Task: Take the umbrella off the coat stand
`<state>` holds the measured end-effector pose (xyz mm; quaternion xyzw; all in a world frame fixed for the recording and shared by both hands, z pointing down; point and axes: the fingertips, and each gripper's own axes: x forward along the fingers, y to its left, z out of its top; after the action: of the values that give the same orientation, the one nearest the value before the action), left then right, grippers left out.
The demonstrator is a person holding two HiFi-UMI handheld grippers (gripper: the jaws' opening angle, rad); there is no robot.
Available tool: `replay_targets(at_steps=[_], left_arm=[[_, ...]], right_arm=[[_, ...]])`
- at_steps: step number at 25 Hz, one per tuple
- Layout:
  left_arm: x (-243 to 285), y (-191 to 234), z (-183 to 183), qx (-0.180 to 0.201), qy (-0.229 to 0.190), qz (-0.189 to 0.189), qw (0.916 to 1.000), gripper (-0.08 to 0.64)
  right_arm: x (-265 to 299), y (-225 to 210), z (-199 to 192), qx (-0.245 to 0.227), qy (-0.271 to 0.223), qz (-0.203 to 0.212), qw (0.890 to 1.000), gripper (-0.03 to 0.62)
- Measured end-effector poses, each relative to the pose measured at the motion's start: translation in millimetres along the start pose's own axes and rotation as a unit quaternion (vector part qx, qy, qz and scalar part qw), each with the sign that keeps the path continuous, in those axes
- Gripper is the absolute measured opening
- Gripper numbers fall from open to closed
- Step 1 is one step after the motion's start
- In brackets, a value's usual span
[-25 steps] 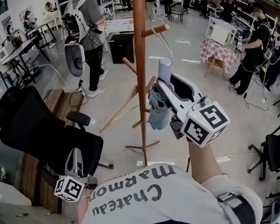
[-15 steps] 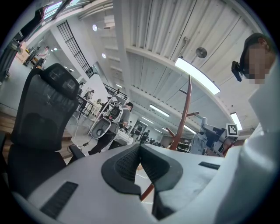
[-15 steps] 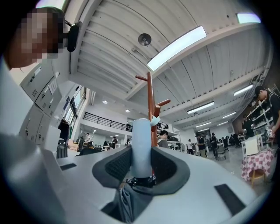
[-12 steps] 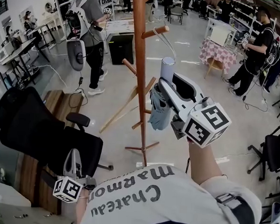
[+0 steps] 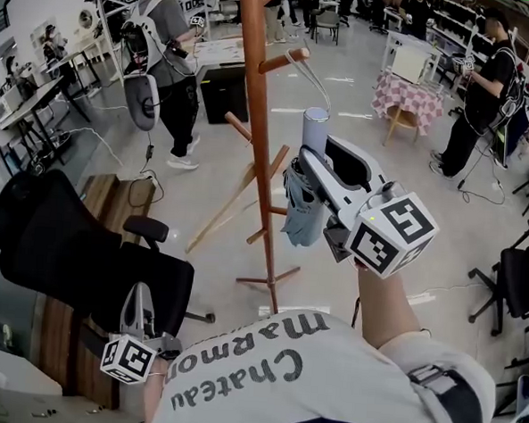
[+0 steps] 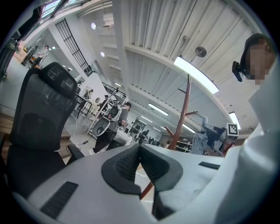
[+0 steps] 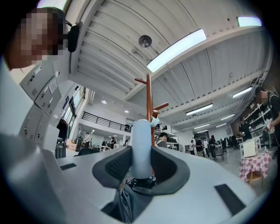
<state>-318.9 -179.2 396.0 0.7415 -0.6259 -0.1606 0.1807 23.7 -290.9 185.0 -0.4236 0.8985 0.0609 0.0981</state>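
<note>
Crowded workshop floor, coat stand point(image 5: 255, 143) upright. Right gripper point(image 5: 316, 161) clamped on pale handle point(image 7: 141, 148) of umbrella point(image 5: 302, 204), beside pole, strap point(image 5: 306, 79) apparently looped over peg point(image 5: 287, 58). Left gripper point(image 6: 140, 157) jaws pressed together, empty (low by chair point(image 5: 57, 238)). Lift strap clear before pulling away, to avoid snagging and tipping coat stand

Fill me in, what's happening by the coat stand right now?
A person is working with handheld tongs. The right tongs are closed on the light blue handle of a folded umbrella beside the wooden coat stand. The umbrella's strap looks looped over a peg, so it is not yet off. The left tongs hang low at the person's side near a black office chair, shut and empty.
</note>
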Motion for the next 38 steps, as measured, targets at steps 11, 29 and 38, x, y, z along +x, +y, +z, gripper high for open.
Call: replay_targets(at_steps=[11,29,38], left_arm=[[-1,-1,-1,-0.003,0.004,-0.004,1.0,0.025],[-1,-23,-7,-0.007,0.015,-0.019,0.9997,0.025],[-1,-30,-20,-0.013,0.029,-0.027,0.9991,0.025]], right_arm=[[-6,-3,6,-0.003,-0.007,-0.01,1.0,0.15],[-28,-10,25,-0.018,0.0,-0.015,1.0,0.15],[-43,-14,22,-0.018,0.009,-0.026,0.999,0.15]])
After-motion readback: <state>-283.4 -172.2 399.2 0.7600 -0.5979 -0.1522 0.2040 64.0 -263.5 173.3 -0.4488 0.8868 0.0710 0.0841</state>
